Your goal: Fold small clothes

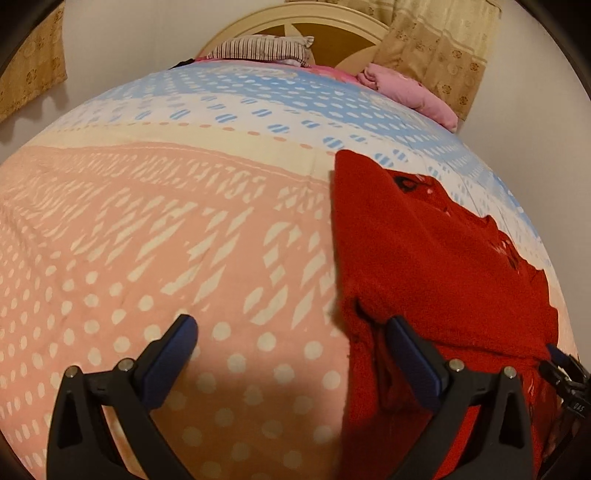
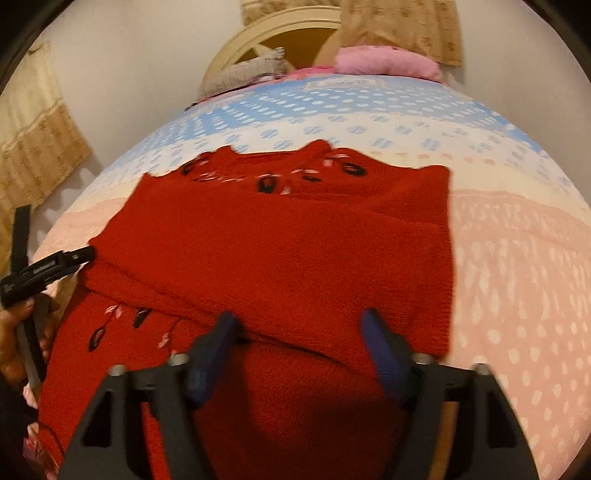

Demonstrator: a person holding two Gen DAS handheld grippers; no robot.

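left hand-held gripper [image 1: 291, 330]: jaws wide apart and holding nothing; it hovers low over the bed at the sweater's left edge, one finger over bare bedspread, the other over the red knit. whether that finger touches the cloth i cannot tell.
right hand-held gripper [image 2: 299, 325]: jaws apart too, empty, poised right over the near fold line of the sweater, fingertips just above or on the fabric.
red sweater [image 2: 280, 240]: lies on the bedspread [image 1: 166, 229] toward the foot of the bed, already doubled once. an upper layer with a straight right edge sits over a lower layer that shows a trim of pink leaves and dark beads. the same trim runs along the far edge.
step in hand: looks like a pause between folds; one fold seems laid down and both tools are free, lining up for the next grip.
next move: probably each tool closes on a near corner or edge of the stacked layers, catching both together, then carries them away toward the far edge to halve the bundle.
care needed: thick, loose knit; a shallow pinch may take only the top layer, and the fold would slide askew.
background: pillows [image 2: 384, 61] and a headboard [image 1: 295, 18] at the far end, well apart from the work.
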